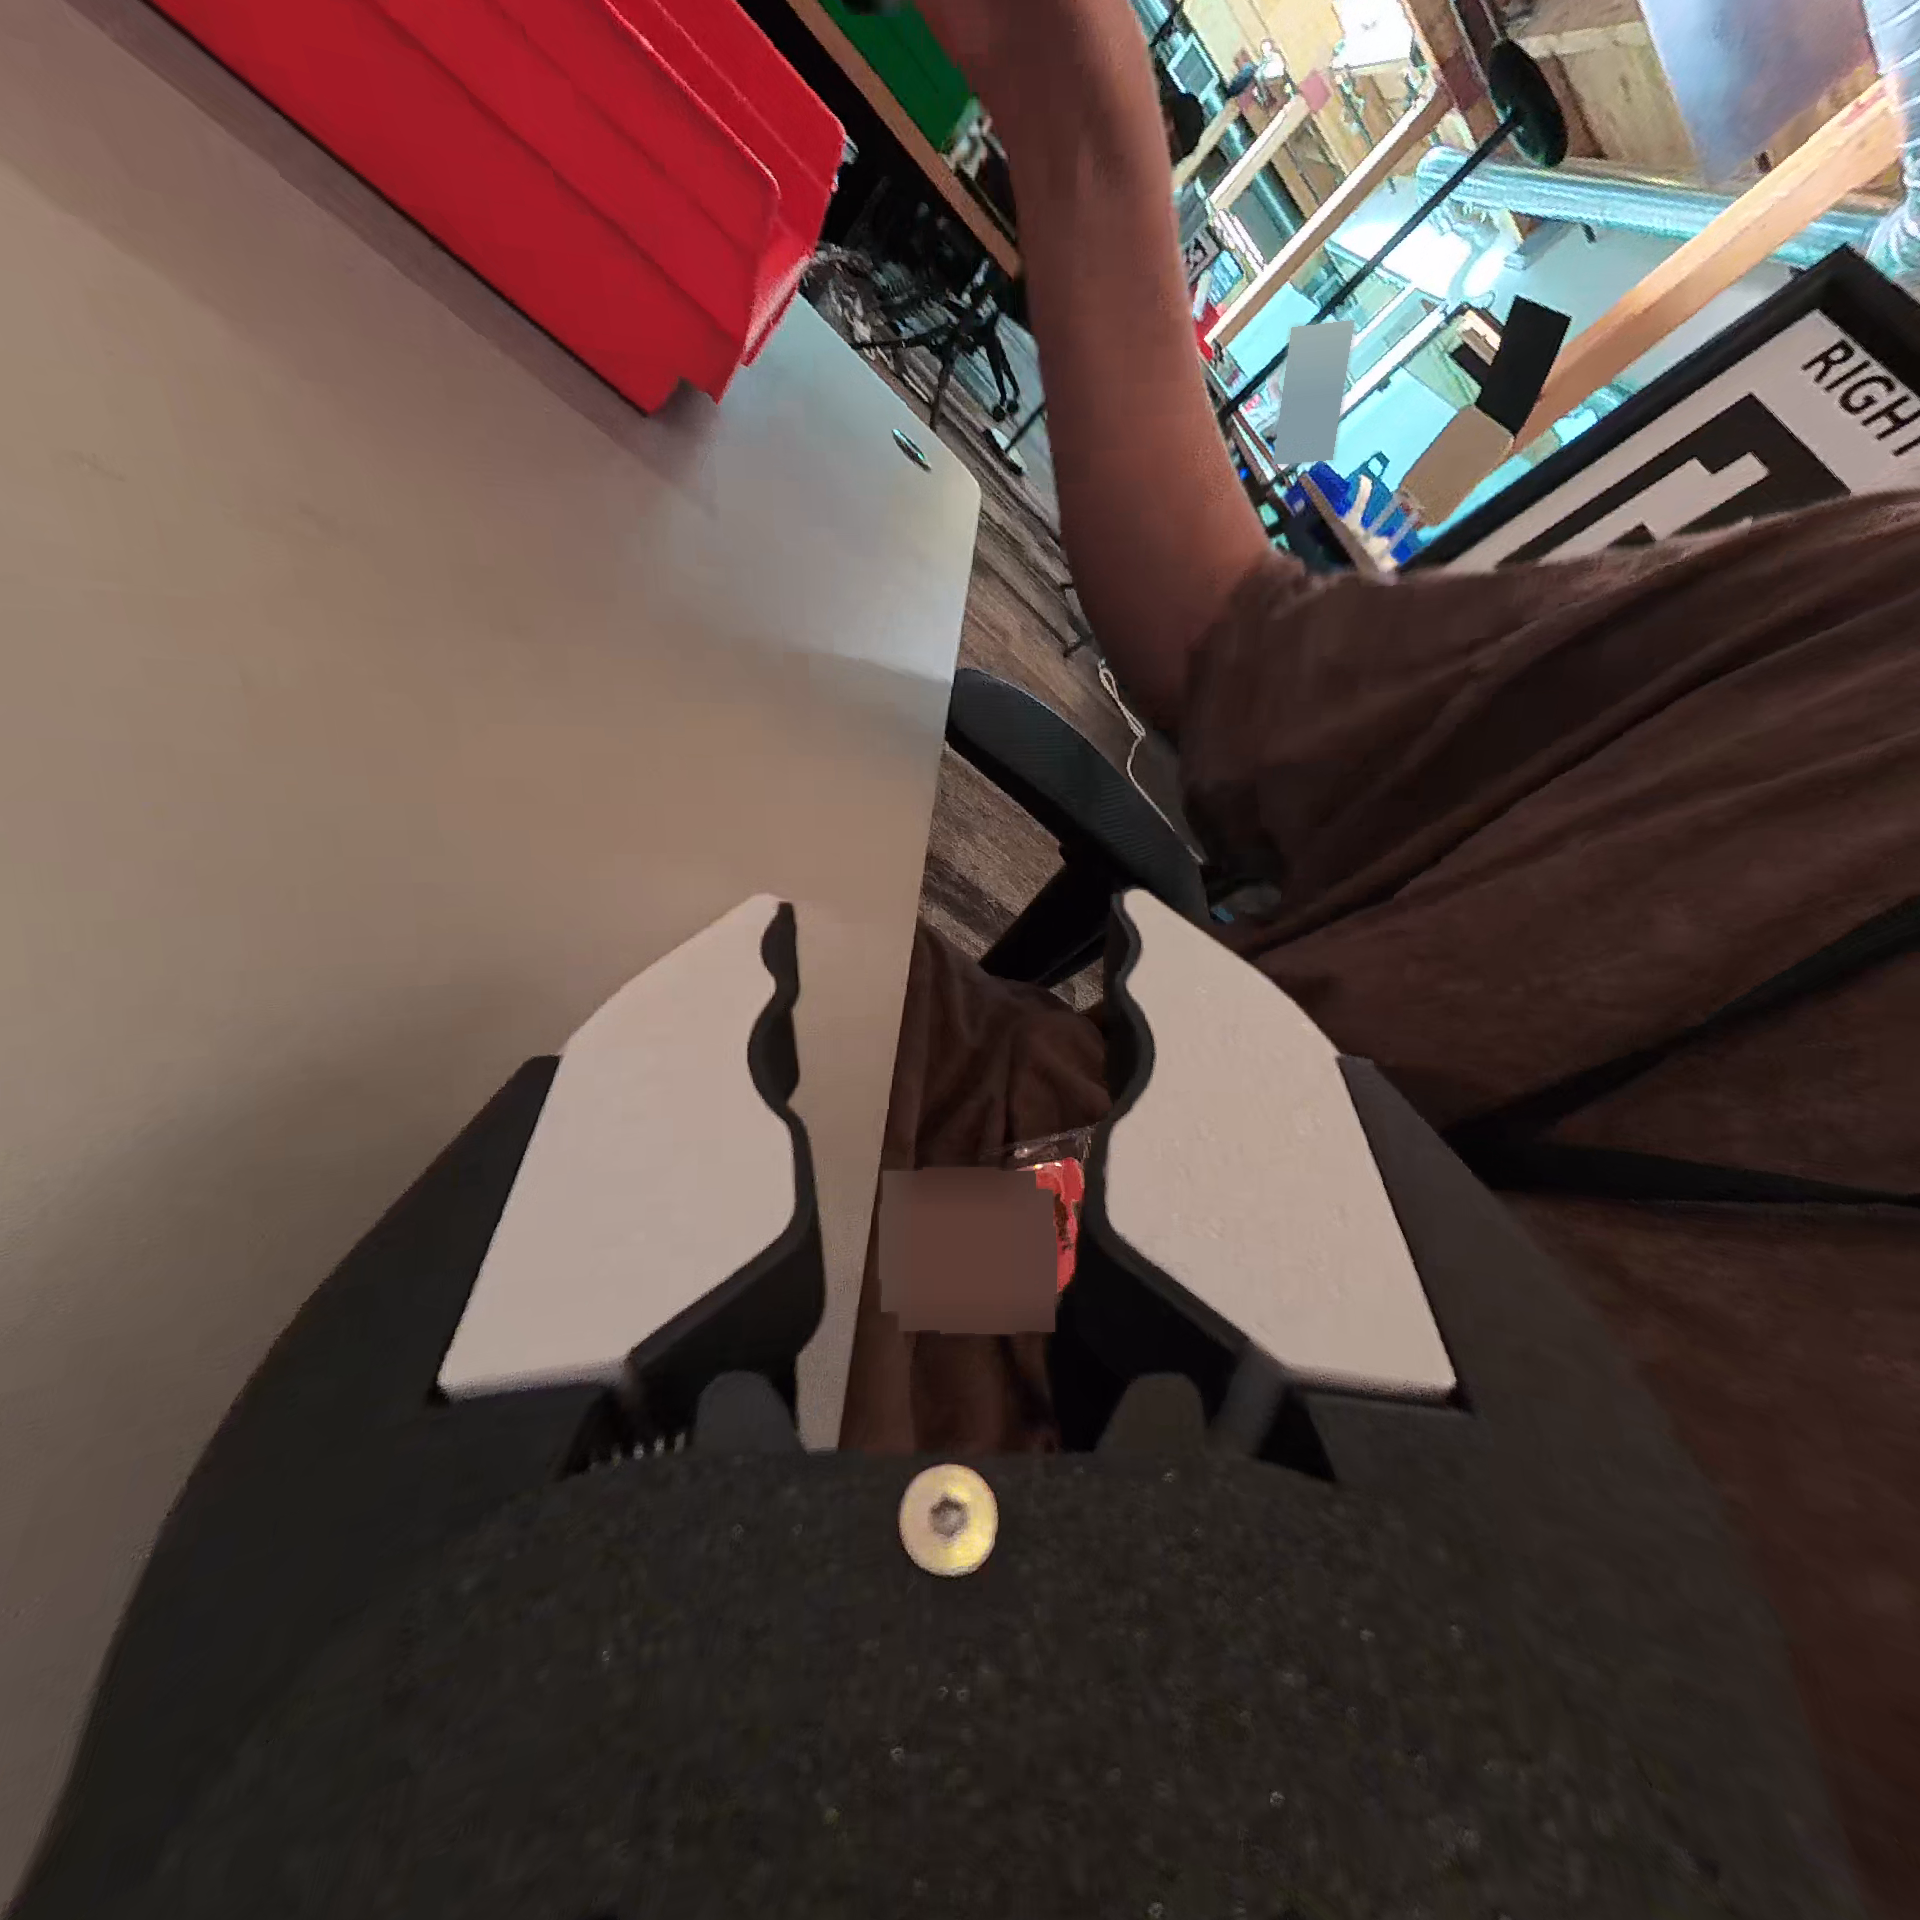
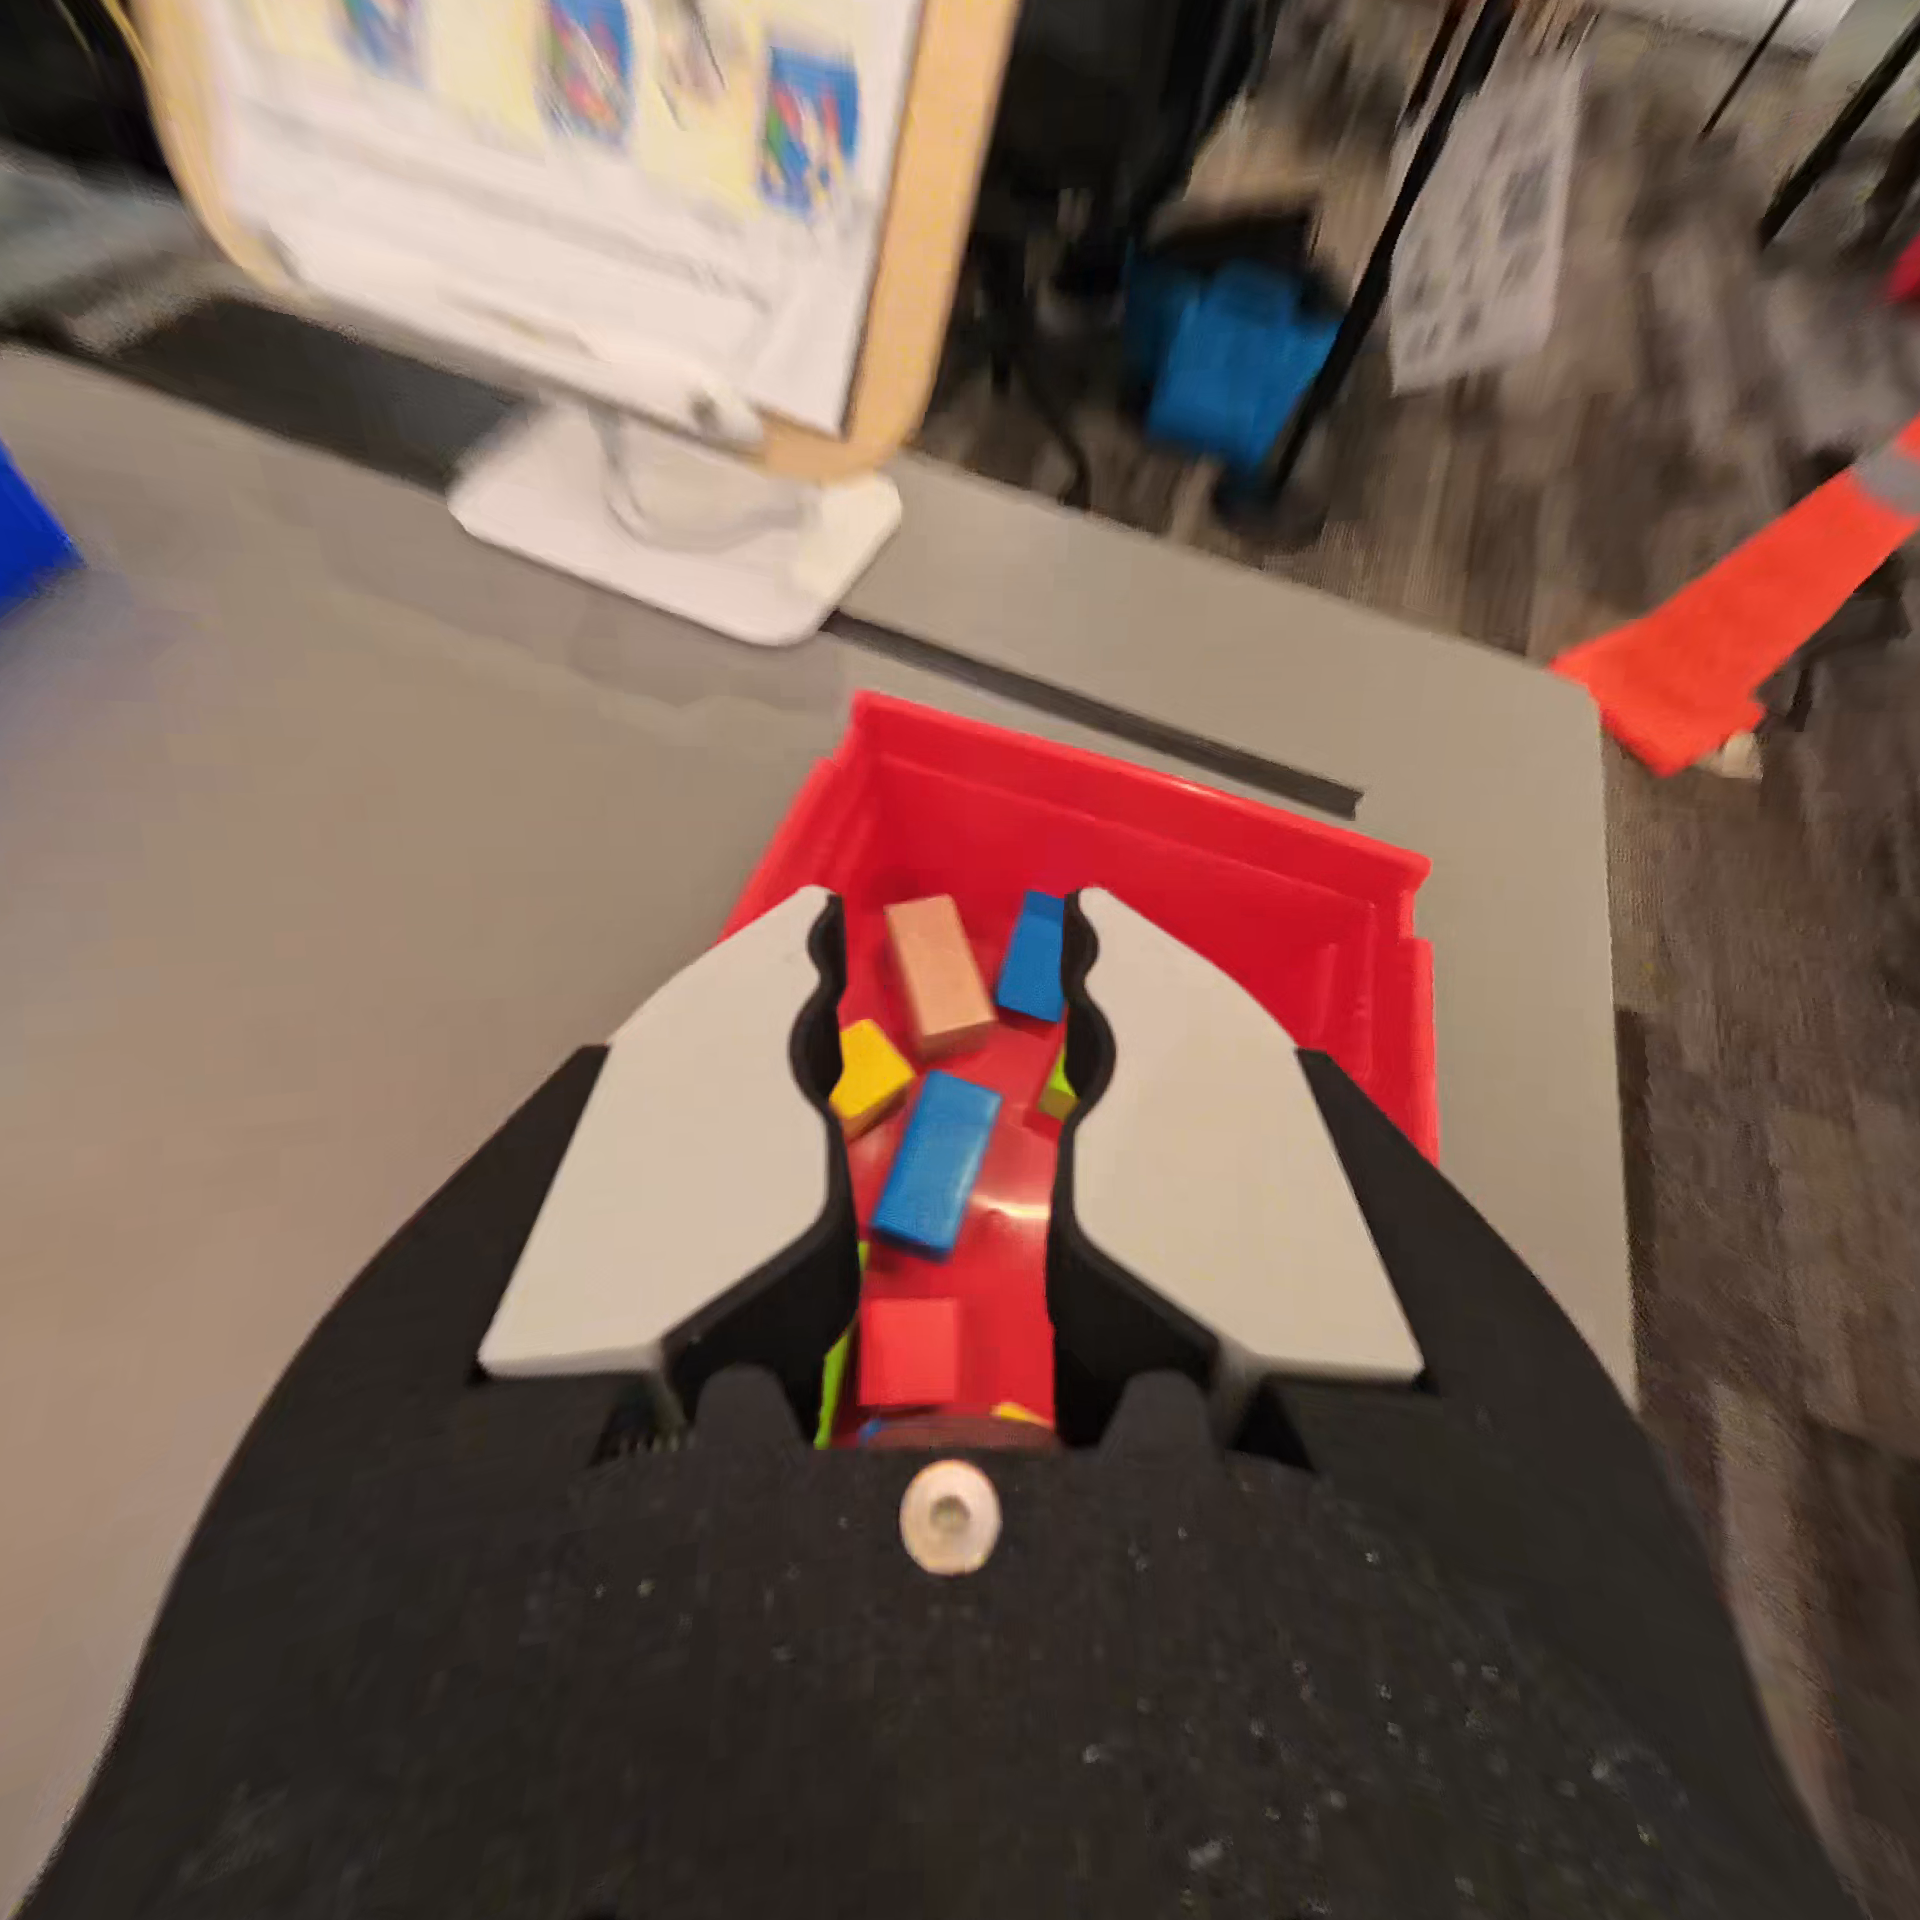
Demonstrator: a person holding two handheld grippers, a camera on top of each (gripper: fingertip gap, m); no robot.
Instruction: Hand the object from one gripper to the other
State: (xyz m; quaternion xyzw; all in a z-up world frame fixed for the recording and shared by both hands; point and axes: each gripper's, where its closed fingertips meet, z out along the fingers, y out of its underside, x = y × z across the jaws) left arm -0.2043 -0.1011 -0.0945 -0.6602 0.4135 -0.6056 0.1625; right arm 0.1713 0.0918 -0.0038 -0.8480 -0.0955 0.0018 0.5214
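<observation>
In the right wrist view my right gripper [image 2: 951, 909] is open and empty above a red bin [image 2: 1143, 831] on the grey table. Inside the bin lie several coloured wooden blocks: a tan block [image 2: 938, 971], a blue block [image 2: 935, 1158], a second blue block [image 2: 1032, 956], a yellow block [image 2: 871, 1075] and a red block [image 2: 909, 1351]. In the left wrist view my left gripper [image 1: 951, 925] is open and empty, tilted, at the table's edge [image 1: 914, 831] and pointing toward a person's brown clothing. The red bin [image 1: 582, 156] shows at the top left there.
A white-based framed board [image 2: 582, 208] stands at the table's back. An orange object [image 2: 1745, 613] lies on the floor right of the table. A person's arm [image 1: 1101, 364] and a black chair [image 1: 1060, 790] are beside the table. A blue object [image 2: 26, 530] sits at the far left.
</observation>
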